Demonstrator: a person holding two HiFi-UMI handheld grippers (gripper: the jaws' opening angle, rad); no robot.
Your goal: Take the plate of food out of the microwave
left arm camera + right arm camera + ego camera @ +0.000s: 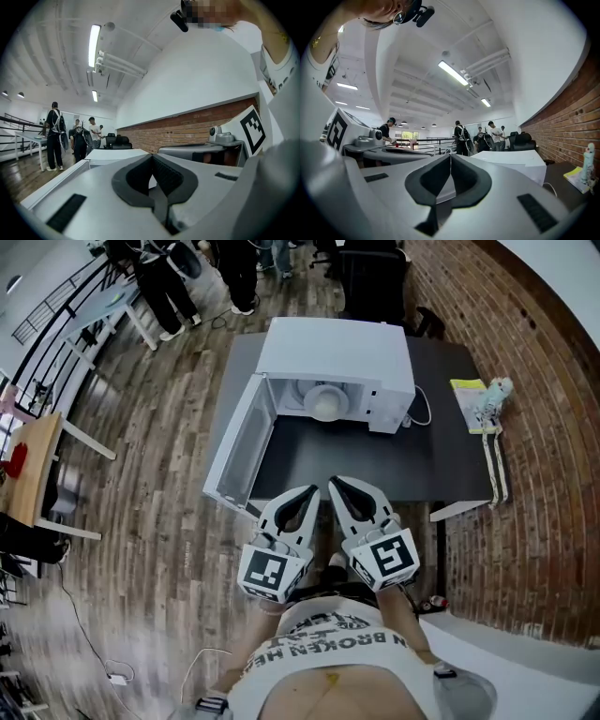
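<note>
Plate of food [325, 402] sits inside the microwave [337, 348] cavity, on the turntable, not yet touched; the food reads as a pale mound, can't tell more. Door [239, 442] is swung fully open to the left, over the table [375, 460] edge. Left gripper [315, 490] and right gripper [334, 483] are side by side at the near table edge, well short of the cavity, both with jaws pressed together and nothing between them. Risks as I see them: going in with jaws closed would just shove the plate back; the left one could clip the open door on the way in; a one-sided rim pinch could tilt the plate and dump the food over the cavity lip.
</note>
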